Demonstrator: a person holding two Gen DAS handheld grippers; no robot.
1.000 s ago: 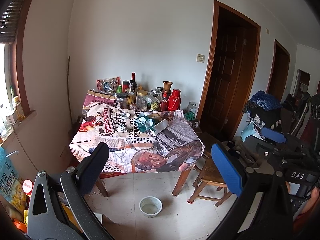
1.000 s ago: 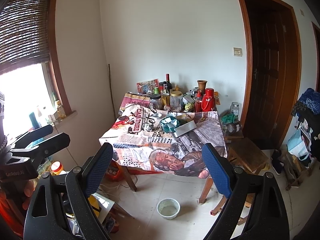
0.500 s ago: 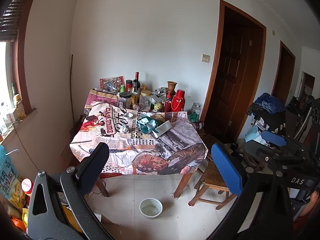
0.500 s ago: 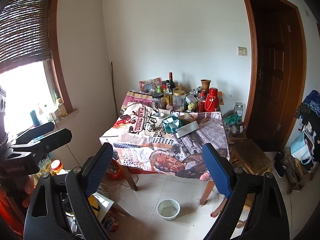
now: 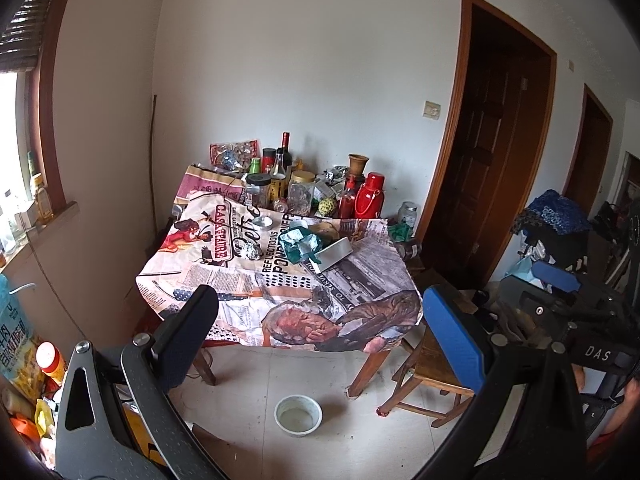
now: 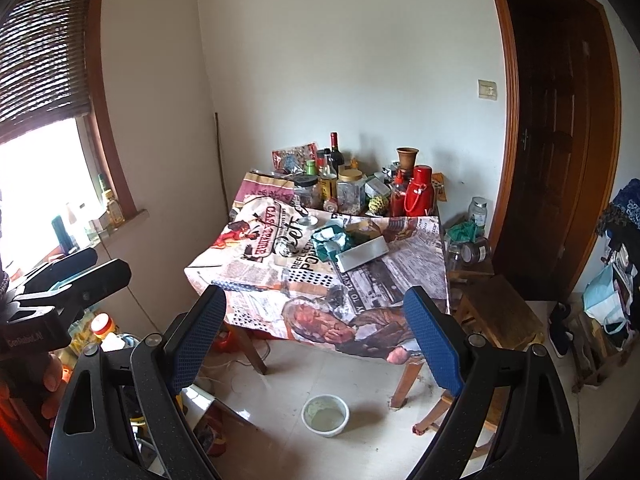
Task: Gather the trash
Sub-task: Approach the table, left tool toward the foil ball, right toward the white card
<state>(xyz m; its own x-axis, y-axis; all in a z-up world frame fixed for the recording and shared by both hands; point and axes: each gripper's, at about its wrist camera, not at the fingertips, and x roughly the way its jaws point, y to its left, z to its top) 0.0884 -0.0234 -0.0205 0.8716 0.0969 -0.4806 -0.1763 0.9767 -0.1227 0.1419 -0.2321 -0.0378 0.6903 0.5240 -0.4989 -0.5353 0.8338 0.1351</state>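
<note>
Both claws hung wide open and empty, well short of the desk [image 5: 404,292]. The trash, a crumpled green wrapper [image 5: 301,245] and a foil ball [image 5: 251,249], sat mid-desk, with jars and bottles [image 5: 280,184] packed at its 12 o'clock edge. Risk as I saw it: reaching in could knock the grey tin [image 5: 334,254] touching the wrapper, or clip the bowl [image 5: 298,415] on the floor. Only the right view showed the left claw [image 6: 68,276]; the left view caught the right claw [image 5: 556,280] plus a second doorway.

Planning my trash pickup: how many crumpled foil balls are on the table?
1: a foil ball left of the crumpled green wrapper. More may hide among the jars.
</note>
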